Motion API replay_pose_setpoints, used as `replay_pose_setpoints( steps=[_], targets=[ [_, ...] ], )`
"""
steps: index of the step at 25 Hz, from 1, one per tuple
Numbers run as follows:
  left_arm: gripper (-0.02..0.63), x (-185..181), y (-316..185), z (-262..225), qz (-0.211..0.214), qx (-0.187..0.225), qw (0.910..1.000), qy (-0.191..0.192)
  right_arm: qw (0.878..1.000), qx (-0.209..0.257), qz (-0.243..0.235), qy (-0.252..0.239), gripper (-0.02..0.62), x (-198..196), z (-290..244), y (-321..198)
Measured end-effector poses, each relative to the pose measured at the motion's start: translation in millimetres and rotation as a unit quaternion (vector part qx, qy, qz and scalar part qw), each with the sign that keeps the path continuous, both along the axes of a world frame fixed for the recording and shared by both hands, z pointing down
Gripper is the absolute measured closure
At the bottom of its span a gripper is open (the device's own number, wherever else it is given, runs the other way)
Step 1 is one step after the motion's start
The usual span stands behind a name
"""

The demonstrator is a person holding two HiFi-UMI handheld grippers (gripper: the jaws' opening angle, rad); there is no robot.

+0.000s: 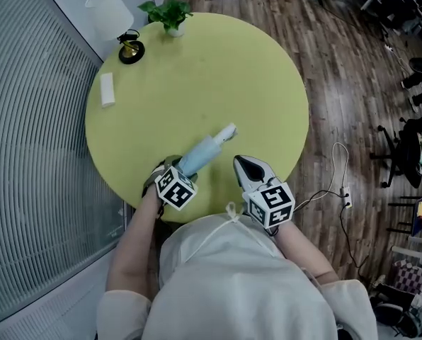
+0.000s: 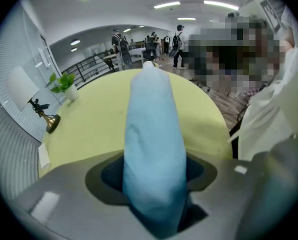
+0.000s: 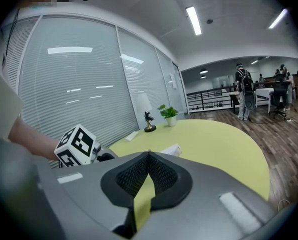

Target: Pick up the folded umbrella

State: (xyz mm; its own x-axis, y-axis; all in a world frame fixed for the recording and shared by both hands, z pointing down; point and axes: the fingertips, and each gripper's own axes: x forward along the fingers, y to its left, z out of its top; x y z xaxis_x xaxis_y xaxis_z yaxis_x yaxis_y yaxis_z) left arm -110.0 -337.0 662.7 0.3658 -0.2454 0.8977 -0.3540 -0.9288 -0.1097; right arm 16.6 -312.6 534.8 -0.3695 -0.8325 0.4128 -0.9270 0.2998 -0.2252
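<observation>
The folded light-blue umbrella [image 1: 202, 154] slants over the near edge of the round yellow table [image 1: 197, 69], its white handle tip [image 1: 227, 132] pointing toward the table's middle. My left gripper [image 1: 178, 167] is shut on the umbrella's near end. In the left gripper view the blue fabric [image 2: 154, 144] fills the space between the jaws and the pads press on both its sides. My right gripper [image 1: 245, 163] hovers just right of the umbrella, apart from it. Its jaws [image 3: 149, 156] are together with nothing between them. From there the white handle [image 3: 170, 150] shows ahead.
At the table's far side stand a white-shaded lamp [image 1: 113, 14], a small potted plant [image 1: 168, 13] and a flat white object [image 1: 107, 88]. Window blinds run along the left. A cable [image 1: 338, 183] lies on the wooden floor to the right, near office chairs [image 1: 409, 147].
</observation>
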Motion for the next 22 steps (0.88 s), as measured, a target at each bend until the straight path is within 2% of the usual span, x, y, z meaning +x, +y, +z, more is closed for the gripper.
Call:
replay_pose_setpoints(
  steps=[5, 7, 9, 12, 17, 22],
  targets=[
    [0.325, 4.3, -30.3, -57.5, -0.047, 0.07, 0.9937, 0.073, 1.0, 0.013, -0.014, 0.006, 0.595, -4.8, -10.8, -10.8],
    [0.325, 1.7, -39.9, -81.7, -0.07, 0.096, 0.9873, 0.105, 0.999, 0.022, -0.021, 0.013, 0.595, -6.2, -16.3, -14.8],
    [0.325, -2.3, -47.9, -107.5, -0.101, 0.119, 0.9764, 0.149, 0.999, 0.032, -0.023, 0.018, 0.595, -6.2, -22.2, -20.0],
    [0.325, -10.9, -57.3, -143.9, -0.152, 0.141, 0.953, 0.22, 0.998, 0.045, -0.028, 0.018, 0.595, -8.6, -32.2, -30.5],
    [0.325, -36.8, -62.8, -188.0, -0.218, 0.172, 0.9162, 0.289, 0.997, 0.059, -0.046, 0.021, 0.595, -24.3, -47.2, -44.1],
    [0.325, -71.0, -59.9, -224.6, -0.291, 0.225, 0.864, 0.343, 0.996, 0.074, -0.052, 0.017, 0.595, -37.3, -62.3, -57.8]
  ],
)
